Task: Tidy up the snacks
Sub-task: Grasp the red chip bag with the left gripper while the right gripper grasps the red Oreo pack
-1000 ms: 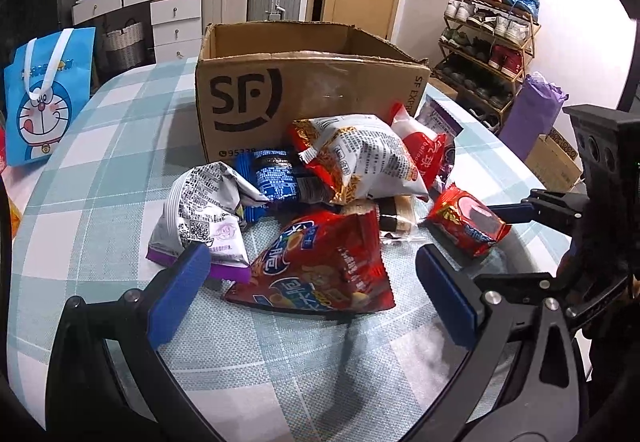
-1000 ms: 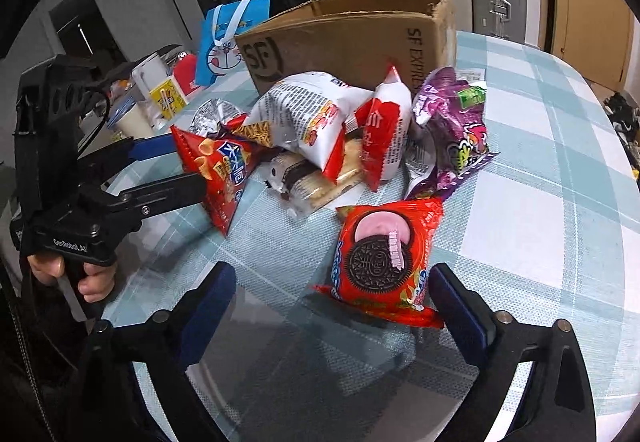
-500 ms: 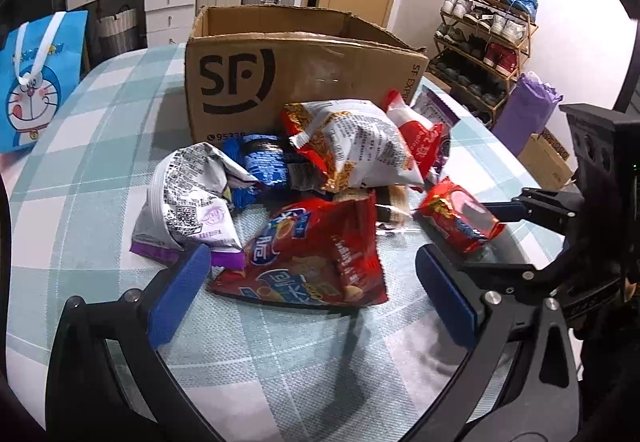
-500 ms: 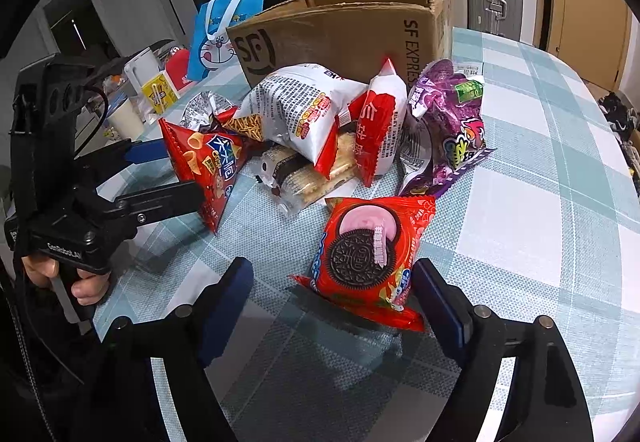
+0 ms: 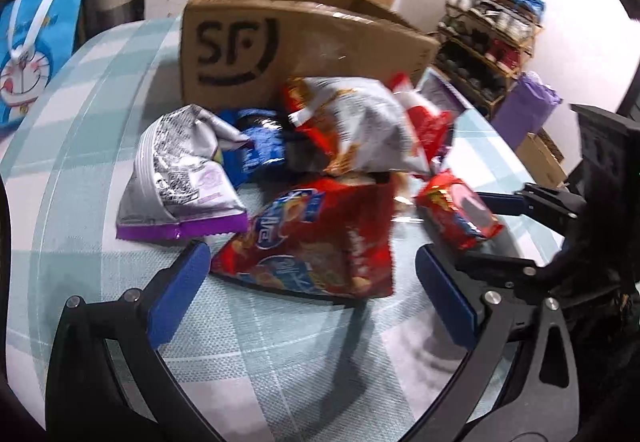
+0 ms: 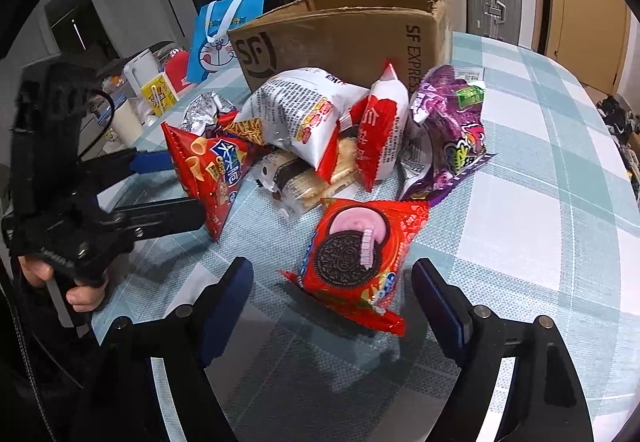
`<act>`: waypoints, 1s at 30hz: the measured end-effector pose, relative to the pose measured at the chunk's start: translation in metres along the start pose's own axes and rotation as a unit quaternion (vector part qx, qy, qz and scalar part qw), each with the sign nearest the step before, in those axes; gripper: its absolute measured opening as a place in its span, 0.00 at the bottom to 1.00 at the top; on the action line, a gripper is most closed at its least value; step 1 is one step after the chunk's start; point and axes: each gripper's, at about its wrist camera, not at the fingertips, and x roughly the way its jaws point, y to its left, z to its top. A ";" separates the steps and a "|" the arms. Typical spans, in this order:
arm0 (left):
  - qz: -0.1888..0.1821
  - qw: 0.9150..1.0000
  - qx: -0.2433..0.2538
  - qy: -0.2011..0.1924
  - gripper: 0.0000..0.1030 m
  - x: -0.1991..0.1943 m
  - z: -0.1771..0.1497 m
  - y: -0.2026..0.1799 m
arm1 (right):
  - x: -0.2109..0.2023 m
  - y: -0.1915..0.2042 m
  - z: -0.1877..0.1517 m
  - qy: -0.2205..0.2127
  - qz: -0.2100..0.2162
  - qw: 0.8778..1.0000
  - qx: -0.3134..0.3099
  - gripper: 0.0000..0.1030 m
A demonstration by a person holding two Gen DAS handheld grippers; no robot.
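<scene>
Setting: a table [image 6: 560,169] under a pale green-and-white checked cloth, carrying a loose heap of snack packets in front of an open cardboard box [image 6: 348,37] printed "SF".
Left gripper [image 5: 312,282]: jaws spread wide, holding nothing; its 2 blue pads flank the near edge of the red chip bag [image 5: 316,242], which lies flat on the cloth.
Right gripper [image 6: 332,302]: jaws wide, empty; the red Oreo packet [image 6: 356,254] lies on the cloth between the 2 blue pads, and contact cannot be told.
Heap, left side: a silver-and-purple bag [image 5: 180,177] beside a blue packet [image 5: 256,145].
Heap, centre: a white-and-red bag [image 6: 304,113] resting on top of a clear-wrapped biscuit pack [image 6: 296,177].
Heap, right side: a slim red-and-white packet [image 6: 380,129] leaning next to a purple bag [image 6: 452,129].
Background: a blue Doraemon bag [image 6: 224,37] stands behind the box.
</scene>
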 end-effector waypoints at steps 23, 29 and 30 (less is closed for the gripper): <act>0.018 1.000 -0.013 -0.004 0.65 0.005 -0.002 -0.001 | 0.003 -0.007 0.006 -0.005 -0.018 0.999 0.027 0.66; 0.011 1.000 -0.009 -0.010 0.57 -0.003 -0.009 0.001 | 0.001 -0.005 0.004 0.001 -0.021 1.000 0.021 0.52; 0.008 1.000 -0.009 -0.013 0.56 -0.005 -0.009 0.002 | 0.000 -0.006 0.004 0.002 -0.016 1.000 0.026 0.50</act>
